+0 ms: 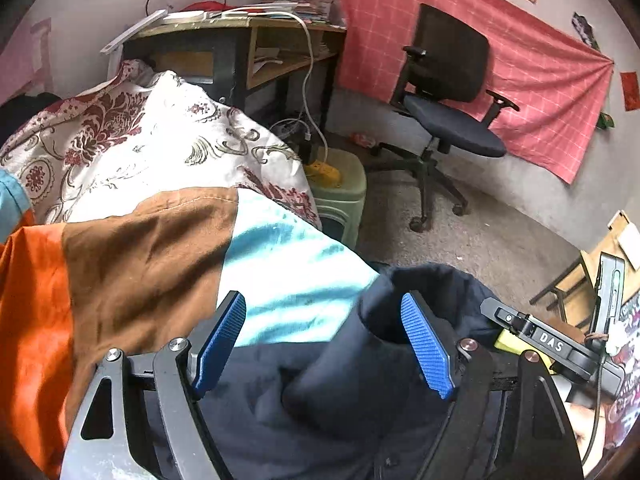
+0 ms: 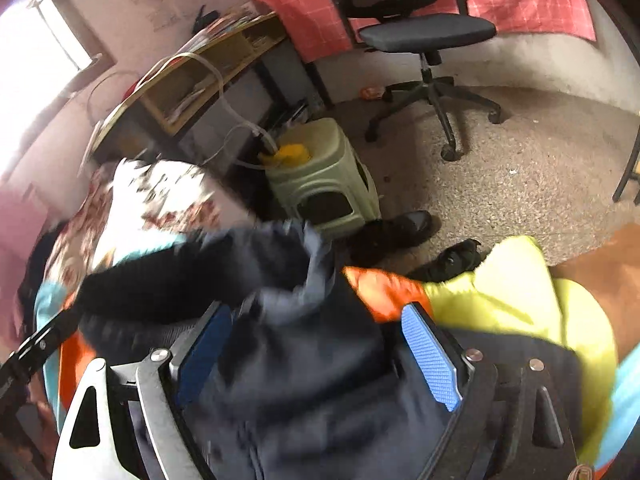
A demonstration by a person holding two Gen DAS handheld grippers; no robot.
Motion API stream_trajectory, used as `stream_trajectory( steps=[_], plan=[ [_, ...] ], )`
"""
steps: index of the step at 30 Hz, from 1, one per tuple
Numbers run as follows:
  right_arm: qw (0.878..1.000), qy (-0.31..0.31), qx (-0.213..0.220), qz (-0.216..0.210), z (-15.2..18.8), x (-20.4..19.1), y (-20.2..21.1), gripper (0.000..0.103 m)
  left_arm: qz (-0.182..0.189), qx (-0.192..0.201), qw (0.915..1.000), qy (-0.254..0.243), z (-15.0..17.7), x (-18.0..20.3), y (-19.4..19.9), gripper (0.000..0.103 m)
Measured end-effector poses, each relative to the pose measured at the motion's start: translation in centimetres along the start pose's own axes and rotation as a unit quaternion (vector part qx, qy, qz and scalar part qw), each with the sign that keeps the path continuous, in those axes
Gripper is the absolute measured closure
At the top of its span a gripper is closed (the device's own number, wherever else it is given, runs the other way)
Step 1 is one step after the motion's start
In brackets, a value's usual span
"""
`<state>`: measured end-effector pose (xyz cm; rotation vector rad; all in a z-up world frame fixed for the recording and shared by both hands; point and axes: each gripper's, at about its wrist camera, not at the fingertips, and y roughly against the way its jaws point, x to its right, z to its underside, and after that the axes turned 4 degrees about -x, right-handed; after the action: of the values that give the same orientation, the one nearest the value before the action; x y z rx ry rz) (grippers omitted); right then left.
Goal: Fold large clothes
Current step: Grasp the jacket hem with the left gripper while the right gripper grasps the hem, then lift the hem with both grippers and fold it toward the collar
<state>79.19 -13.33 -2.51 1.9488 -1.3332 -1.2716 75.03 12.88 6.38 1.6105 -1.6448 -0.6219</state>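
Note:
A dark navy garment lies bunched on a patchwork bedcover of orange, brown and light blue panels. My left gripper stands open over it. A rolled fold of the navy cloth rises between its blue pads, nearer the right one. In the right wrist view the same navy garment is blurred and fills most of the space inside my right gripper. A dark gap shows beside its right pad, so it is open. The right gripper's body shows at the left view's right edge.
A floral quilt is heaped behind the garment. Past the bed's edge stand a green plastic stool with a yellow power strip, a cluttered desk and a black office chair. Dark shoes lie on the floor.

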Motion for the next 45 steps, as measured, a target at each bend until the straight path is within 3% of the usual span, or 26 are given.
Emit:
stream_trajectory(
  steps=[1, 2, 3, 4, 5, 6, 9, 15, 21, 25, 28, 32, 36, 41, 45],
  plan=[
    [1.0, -0.005, 0.001, 0.002, -0.3, 0.2, -0.4, 0.027, 0.003, 0.003, 1.0, 0.003, 0.1, -0.2, -0.2, 0.046],
    [1.0, -0.015, -0.002, 0.004, -0.8, 0.4, -1.3, 0.03, 0.017, 0.002, 0.9998, 0.006, 0.2, -0.6, -0.3, 0.062],
    [1.0, -0.02, -0.005, 0.004, -1.0, 0.7, -1.8, 0.042, 0.032, -0.002, 0.9994, 0.011, 0.2, -0.9, -0.4, 0.077],
    [1.0, -0.022, -0.007, 0.004, -1.3, 0.9, -2.0, 0.056, 0.041, -0.004, 0.999, 0.013, 0.3, -1.0, -0.2, 0.083],
    [1.0, -0.024, -0.011, 0.003, -1.3, 1.2, -2.2, 0.065, 0.049, -0.006, 0.9987, 0.013, 0.4, -1.0, 0.0, 0.092],
    [1.0, -0.023, -0.016, 0.001, -1.3, 1.3, -2.3, 0.082, 0.052, -0.005, 0.9986, 0.006, 0.5, -0.9, 0.5, 0.093],
    [1.0, 0.0, -0.014, -0.004, -0.8, 1.1, -1.3, 0.09, 0.046, 0.026, 0.998, -0.034, 1.7, 0.0, 3.0, 0.097],
    [0.996, 0.073, 0.04, -0.037, 2.1, -0.5, 5.7, 0.093, 0.076, 0.083, 0.9914, -0.067, 7.2, -1.3, 10.2, 0.099],
    [0.983, 0.15, 0.087, -0.057, 9.4, -1.8, 14.0, 0.094, 0.087, 0.103, 0.9864, -0.094, 13.8, -2.1, 14.5, 0.1],
    [0.976, 0.189, 0.103, -0.035, 15.5, -2.7, 16.8, 0.095, 0.099, 0.096, 0.9845, -0.108, 18.5, -2.3, 15.3, 0.1],
    [0.968, 0.226, 0.109, 0.004, 19.5, -3.2, 17.2, 0.095, 0.099, 0.087, 0.9847, -0.114, 20.8, -2.5, 14.4, 0.1],
    [0.966, 0.238, 0.096, 0.04, 22.5, -2.5, 15.3, 0.095, 0.099, 0.07, 0.9892, -0.082, 22.6, -2.9, 10.9, 0.1],
    [0.97, 0.218, 0.094, 0.055, 23.4, -1.1, 12.2, 0.095, 0.096, 0.064, 0.9922, -0.047, 23.4, -3.3, 7.3, 0.1],
    [0.969, 0.216, 0.096, 0.075, 24.3, -0.4, 8.1, 0.095, 0.078, 0.079, 0.9918, -0.064, 24.2, -2.4, 4.8, 0.1],
    [0.972, 0.206, 0.091, 0.067, 24.1, 0.4, 6.9, 0.095, 0.07, 0.076, 0.9925, -0.065, 23.9, -2.4, 4.9, 0.098]
  ],
)
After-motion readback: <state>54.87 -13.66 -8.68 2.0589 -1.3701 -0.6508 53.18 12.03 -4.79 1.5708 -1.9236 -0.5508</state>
